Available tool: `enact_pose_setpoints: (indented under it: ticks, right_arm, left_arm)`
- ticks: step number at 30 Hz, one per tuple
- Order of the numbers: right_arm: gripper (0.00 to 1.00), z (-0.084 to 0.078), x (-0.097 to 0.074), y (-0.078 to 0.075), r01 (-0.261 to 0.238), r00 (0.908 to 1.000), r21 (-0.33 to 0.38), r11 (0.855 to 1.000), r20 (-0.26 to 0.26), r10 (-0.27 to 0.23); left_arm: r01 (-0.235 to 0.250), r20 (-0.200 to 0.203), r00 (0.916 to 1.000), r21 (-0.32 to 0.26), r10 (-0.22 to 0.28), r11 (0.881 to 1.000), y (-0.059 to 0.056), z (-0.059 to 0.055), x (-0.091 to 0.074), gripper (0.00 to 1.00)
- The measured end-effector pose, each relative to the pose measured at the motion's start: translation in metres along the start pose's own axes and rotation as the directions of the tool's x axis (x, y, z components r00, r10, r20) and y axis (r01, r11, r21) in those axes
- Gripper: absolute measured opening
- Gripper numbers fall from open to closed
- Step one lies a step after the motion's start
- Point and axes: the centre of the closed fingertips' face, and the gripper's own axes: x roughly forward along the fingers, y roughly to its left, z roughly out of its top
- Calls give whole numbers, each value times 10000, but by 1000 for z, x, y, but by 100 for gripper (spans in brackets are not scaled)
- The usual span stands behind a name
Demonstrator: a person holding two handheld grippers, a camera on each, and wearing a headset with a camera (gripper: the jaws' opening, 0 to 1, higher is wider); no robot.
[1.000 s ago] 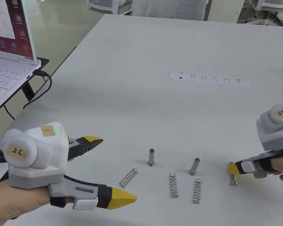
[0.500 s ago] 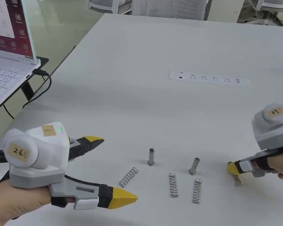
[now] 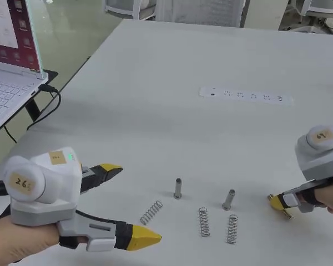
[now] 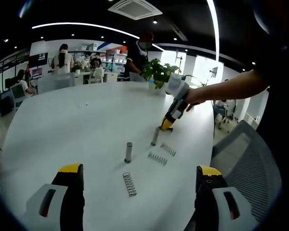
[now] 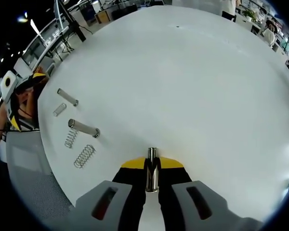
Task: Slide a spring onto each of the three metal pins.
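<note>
Far left edge: open laptop (image 3: 5, 66) on a stand beside the white surface (image 3: 155, 111).

Left gripper (image 3: 139, 203): held low at the near left. Jaws wide apart, yellow tips, nothing between them. It faces the parts.

First spring (image 3: 151, 211): lies flat and slanted, just beyond the left gripper's tips and apart from them.

First pin (image 3: 178, 188): stands on end, bare, just past the first spring.

Second spring (image 3: 203, 221) and third spring (image 3: 231, 228): lie flat, side by side, near each other but not touching, in front of the pins.

Second pin (image 3: 228, 199): stands on end with a slight lean, bare, right of the first pin and just behind the two springs.

Power strip (image 3: 246, 95): white, lies well back on the surface.

Right gripper (image 3: 278, 203): low at the right edge, jaws clamped on the third pin (image 5: 152, 171). The pin runs along the jaws and pokes out past the yellow tips. Cannot tell whether it touches the surface.
</note>
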Motion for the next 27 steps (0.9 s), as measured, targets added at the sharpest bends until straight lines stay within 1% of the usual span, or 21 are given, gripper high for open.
enact_pose_setpoints:
  ticks: [3, 11, 19, 23, 27]
  right_arm:
    - [5, 1, 0, -1, 3, 10000, -200, 9998, 32, -3]
    - [5, -2, 0, -5, -143, 9997, -258, 9996, 172, 147]
    - [5, 2, -3, -7, -301, 9979, -83, 9995, 565, 305]
    - [5, 3, -7, -5, -451, 9956, 80, 9990, 830, 443]
    - [5, 2, -10, -3, -460, 9936, 111, 9989, 1040, 446]
  left_arm:
    - [-9, 19, 10000, -6, 9, 10000, 1, 0, 0, 94]
    - [-7, 45, 10000, -23, 7, 10000, 1, 2, 1, 94]
    - [62, 32, 10000, -10, -62, 10000, -1, 2, 4, 93]
    - [66, 57, 10000, -2, -66, 10000, -2, 4, 5, 93]
    - [68, 73, 10000, 25, -68, 10000, -2, 4, 5, 93]
